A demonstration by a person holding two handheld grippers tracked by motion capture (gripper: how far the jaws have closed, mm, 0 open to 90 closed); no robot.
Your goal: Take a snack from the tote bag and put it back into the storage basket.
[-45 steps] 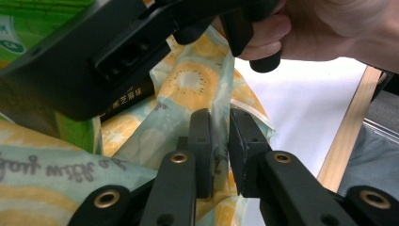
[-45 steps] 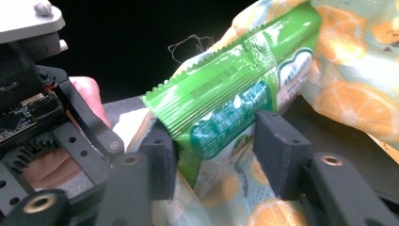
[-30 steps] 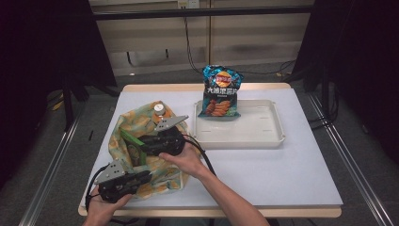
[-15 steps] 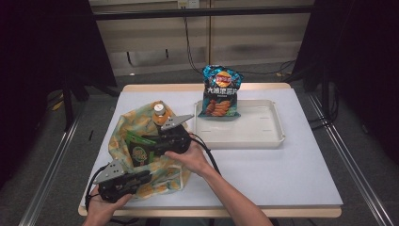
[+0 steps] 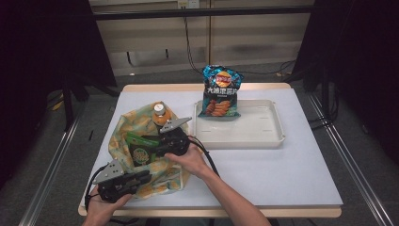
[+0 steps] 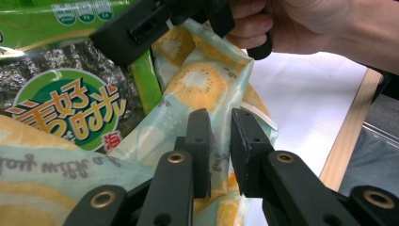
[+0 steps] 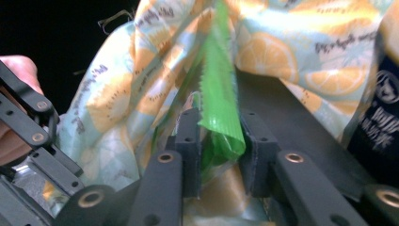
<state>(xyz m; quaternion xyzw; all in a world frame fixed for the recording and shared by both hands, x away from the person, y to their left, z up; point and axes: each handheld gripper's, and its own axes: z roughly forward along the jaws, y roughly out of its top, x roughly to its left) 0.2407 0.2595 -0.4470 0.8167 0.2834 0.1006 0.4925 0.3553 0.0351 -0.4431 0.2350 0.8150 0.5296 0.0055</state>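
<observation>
nearest to us, our left claw [image 5: 141,178] sits at the front edge of the white surface [image 5: 291,169], held low in our left hand [image 5: 101,209]. its jaws are pinched together on a fold of the fruit-print cloth bag [image 5: 123,129], gripping the bag's near rim; in the left gripper view the fabric [image 6: 202,89] runs up between the two black pads, which press on it from both sides.

just beyond, our right claw [image 5: 149,142] reaches into the mouth of the bag from the right, our right hand [image 5: 188,157] behind it. in the right gripper view its jaws are clamped on the crinkled edge of the green snack packet [image 7: 217,103], the pads squeezing the foil between them; they have just been closing on it. the packet [image 5: 139,149] lies inside the open bag, partly up out of the folds, its round logo facing up and its green end toward the claw.

farther in, an orange-capped bottle [image 5: 160,113] stands upright in the back of the bag, just beside the grey plate of the right claw.

beyond and to the right, a white tray [image 5: 275,129] rests on the surface, well apart from the bag. a blue chip bag [image 5: 220,92] stands upright at the tray's far left corner.
</observation>
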